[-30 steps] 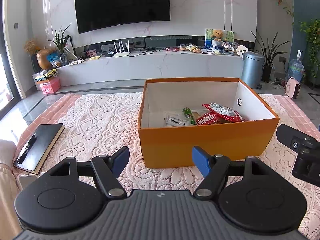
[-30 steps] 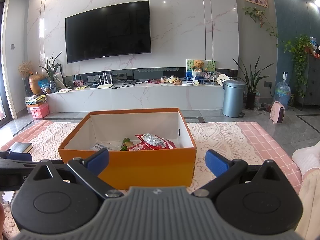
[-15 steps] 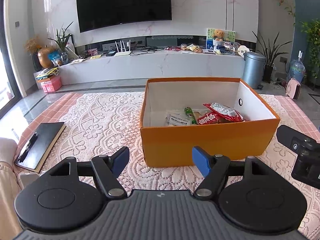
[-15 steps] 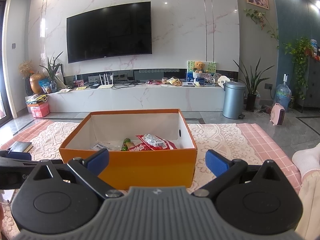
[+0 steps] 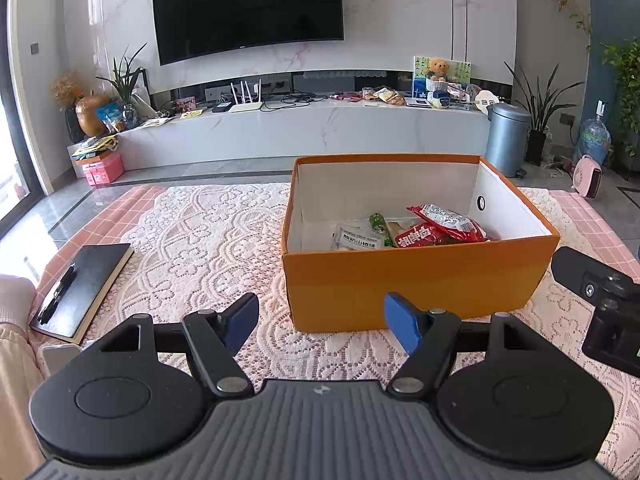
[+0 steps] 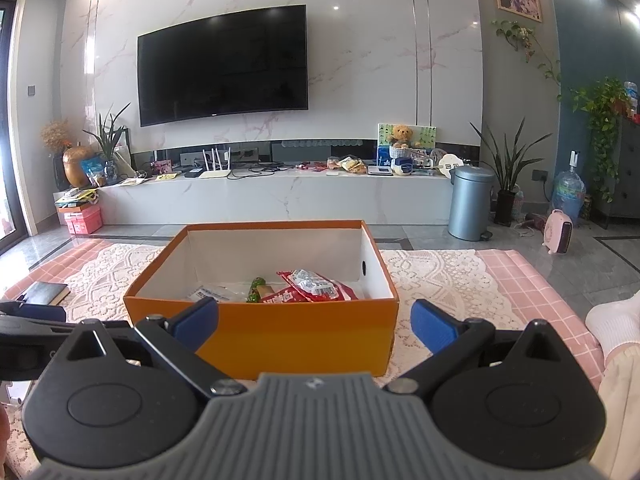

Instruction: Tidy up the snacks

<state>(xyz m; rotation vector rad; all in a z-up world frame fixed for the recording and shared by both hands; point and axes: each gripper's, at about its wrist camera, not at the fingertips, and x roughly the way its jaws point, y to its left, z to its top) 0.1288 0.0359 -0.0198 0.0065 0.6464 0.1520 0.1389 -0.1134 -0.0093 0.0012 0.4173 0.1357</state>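
Note:
An open orange box [image 5: 420,280] [image 6: 296,336] stands on the lace-covered table. Inside lie a red snack bag [image 5: 444,224] [image 6: 316,286], a white packet [image 5: 356,240] and a green-wrapped snack [image 5: 378,226] [image 6: 256,290]. My left gripper [image 5: 322,322] hovers in front of the box's near left corner, open, with nothing between its blue pads. My right gripper [image 6: 314,326] hangs before the box's near wall, open and empty too. Part of the right gripper [image 5: 600,300] shows at the right edge of the left wrist view.
A black notebook with a pen [image 5: 80,284] [image 6: 46,294] lies at the table's left edge. A white lace cloth [image 5: 200,240] covers the pink checked tablecloth. Beyond the table are a TV console [image 6: 280,196], a grey bin [image 6: 470,204] and potted plants. A person's white sleeve [image 6: 612,324] is at right.

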